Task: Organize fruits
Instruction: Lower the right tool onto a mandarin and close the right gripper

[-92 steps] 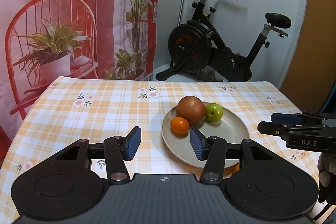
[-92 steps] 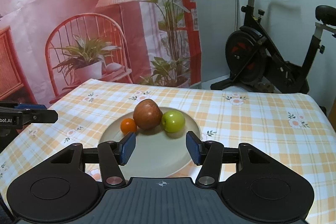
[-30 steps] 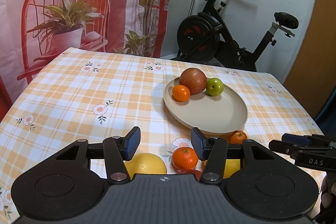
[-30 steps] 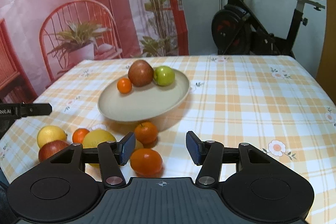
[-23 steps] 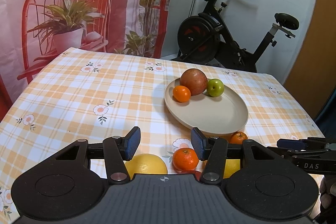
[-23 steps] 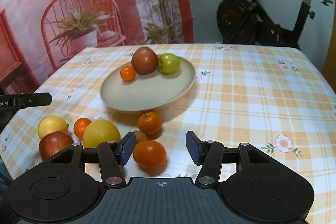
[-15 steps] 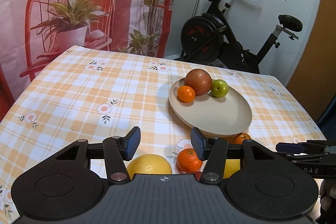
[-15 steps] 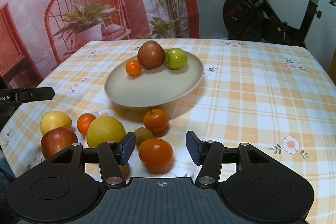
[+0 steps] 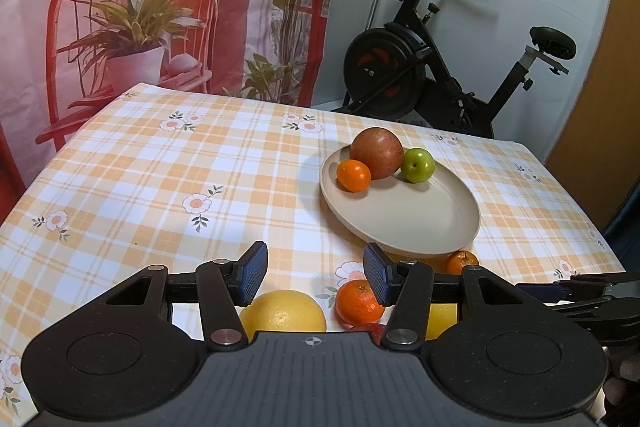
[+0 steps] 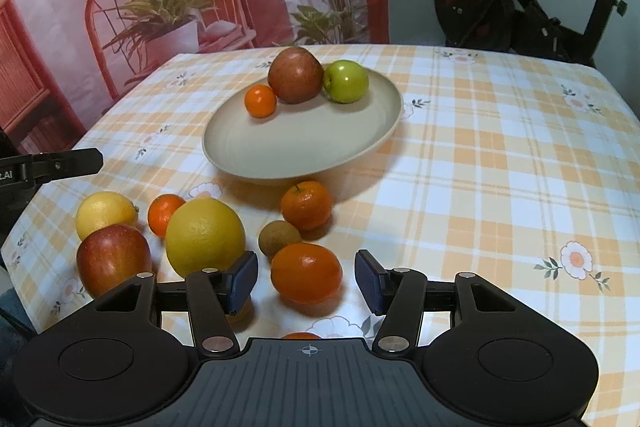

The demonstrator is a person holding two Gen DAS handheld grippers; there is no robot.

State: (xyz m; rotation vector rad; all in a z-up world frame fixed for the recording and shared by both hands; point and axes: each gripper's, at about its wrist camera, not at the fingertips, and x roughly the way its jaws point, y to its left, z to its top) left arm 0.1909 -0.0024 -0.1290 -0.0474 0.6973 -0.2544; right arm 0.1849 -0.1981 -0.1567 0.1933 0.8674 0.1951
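A beige plate (image 10: 304, 143) holds a red apple (image 10: 295, 75), a green apple (image 10: 345, 81) and a small orange (image 10: 260, 101). Loose fruit lies on the cloth in front of it: an orange (image 10: 306, 277) just ahead of my open, empty right gripper (image 10: 306, 281), a kiwi (image 10: 279, 237), a mandarin (image 10: 306, 205), a big yellow citrus (image 10: 205, 237), a red apple (image 10: 113, 259), a lemon (image 10: 106, 213) and a small mandarin (image 10: 165, 213). My left gripper (image 9: 316, 273) is open and empty above the yellow citrus (image 9: 282, 311) and a mandarin (image 9: 357, 301).
The table has an orange checked cloth (image 10: 500, 163). An exercise bike (image 9: 440, 67) and a printed backdrop (image 9: 120, 7) stand behind it. The left gripper's finger shows at the left edge of the right wrist view (image 10: 52, 165); the right gripper shows at the right of the left wrist view (image 9: 580, 297).
Both grippers have drawn back from the plate toward the table's front. The right gripper has dropped lower and nearer the loose orange. Both stay open.
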